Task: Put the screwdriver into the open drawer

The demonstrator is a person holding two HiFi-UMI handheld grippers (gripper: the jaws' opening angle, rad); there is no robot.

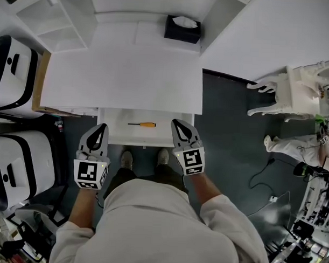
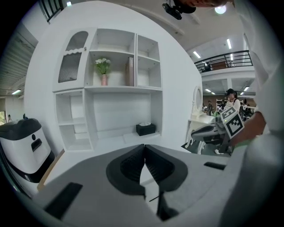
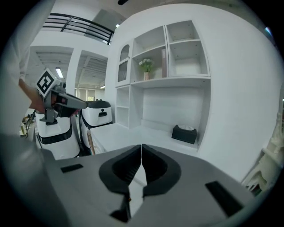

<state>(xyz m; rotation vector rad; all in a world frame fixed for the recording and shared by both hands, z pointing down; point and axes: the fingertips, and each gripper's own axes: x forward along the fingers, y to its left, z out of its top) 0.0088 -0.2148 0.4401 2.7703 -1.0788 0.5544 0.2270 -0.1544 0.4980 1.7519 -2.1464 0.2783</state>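
Observation:
The screwdriver (image 1: 143, 124), orange handle and thin dark shaft, lies flat inside the open white drawer (image 1: 116, 133) under the desk's front edge. My left gripper (image 1: 101, 127) hovers at the drawer's left front corner, jaws shut and empty. My right gripper (image 1: 176, 123) hovers at the drawer's right side, to the right of the orange handle, also shut with nothing in it. In the left gripper view the pads of the left gripper (image 2: 144, 146) meet at the tip. In the right gripper view the right gripper (image 3: 141, 146) has its pads touching too.
A white desk top (image 1: 123, 73) lies beyond the drawer, with a black tissue box (image 1: 182, 28) at its back. White-and-black machines (image 1: 13, 69) stand to the left. A white ornate stand (image 1: 295, 89) and another person (image 1: 298, 146) are to the right. My feet (image 1: 145, 157) are below the drawer.

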